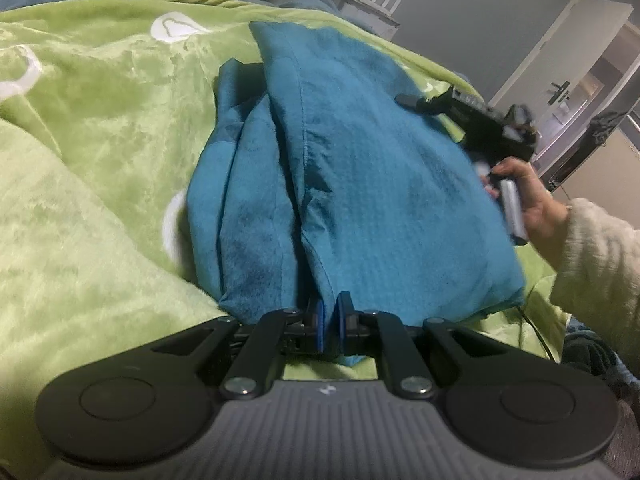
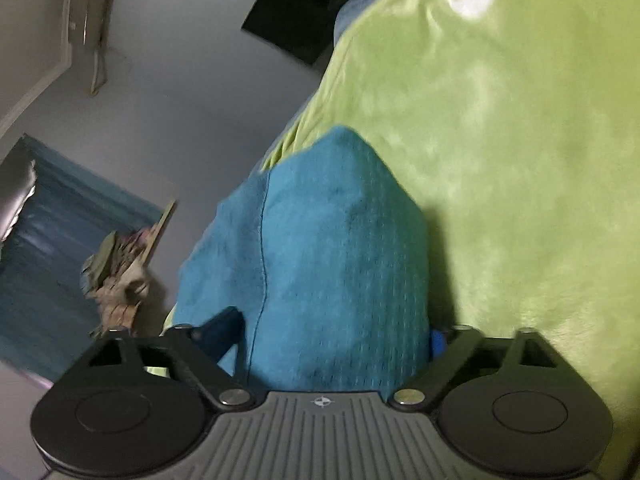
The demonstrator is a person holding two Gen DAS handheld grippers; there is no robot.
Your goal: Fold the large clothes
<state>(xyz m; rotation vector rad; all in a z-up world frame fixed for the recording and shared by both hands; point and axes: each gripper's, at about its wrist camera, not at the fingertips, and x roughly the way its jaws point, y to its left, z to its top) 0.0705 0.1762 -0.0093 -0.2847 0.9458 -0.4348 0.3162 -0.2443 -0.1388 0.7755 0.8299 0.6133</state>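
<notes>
Lying folded — one teal garment point(image 1: 360, 184), two grippers.

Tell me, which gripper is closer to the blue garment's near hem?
Left. The left gripper is pinched shut on the blue garment at its near hem. The right gripper is open over the garment's far side.

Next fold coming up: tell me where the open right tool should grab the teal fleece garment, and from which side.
Take the teal fleece garment at its near right edge, coming in low from the right over the green plush blanket. The cloth there lies flat in stacked layers already between the spread jaws of the right tool, while the left tool pins the near hem.
</notes>
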